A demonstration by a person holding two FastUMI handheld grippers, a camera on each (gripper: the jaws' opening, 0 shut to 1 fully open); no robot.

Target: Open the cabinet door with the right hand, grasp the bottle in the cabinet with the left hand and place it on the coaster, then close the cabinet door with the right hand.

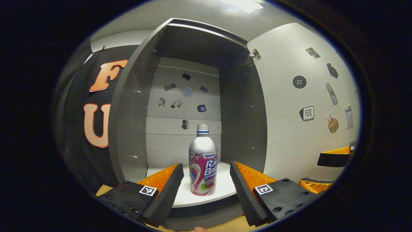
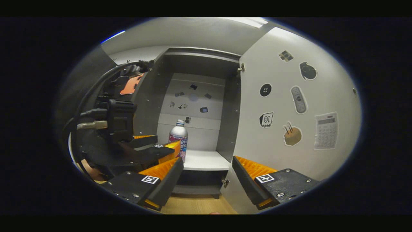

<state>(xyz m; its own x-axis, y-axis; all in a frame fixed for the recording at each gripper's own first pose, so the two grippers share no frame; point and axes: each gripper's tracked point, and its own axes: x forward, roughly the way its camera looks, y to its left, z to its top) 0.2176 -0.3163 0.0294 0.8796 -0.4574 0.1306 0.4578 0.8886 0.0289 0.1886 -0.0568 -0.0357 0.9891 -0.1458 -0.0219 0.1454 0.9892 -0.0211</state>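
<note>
- A grey cabinet (image 1: 135, 106) stands open against the booth wall, its pale shelf (image 1: 222, 190) lit from above
- The cabinet door (image 1: 289, 106) is swung wide to the right, its inner face dotted with stickers (image 2: 297, 100)
- A bottle (image 1: 203, 164) with a silver neck and pink label stands upright near the front of the shelf, touched by nothing
- The left gripper (image 1: 206, 187) hovers just before the shelf, fingers spread wide, the bottle framed between them
- The right gripper (image 2: 207, 178) hangs beside the door's lower edge, its fingers likewise apart and holding nothing
- A wooden floor (image 2: 196, 204) shows beneath the cabinet
</note>
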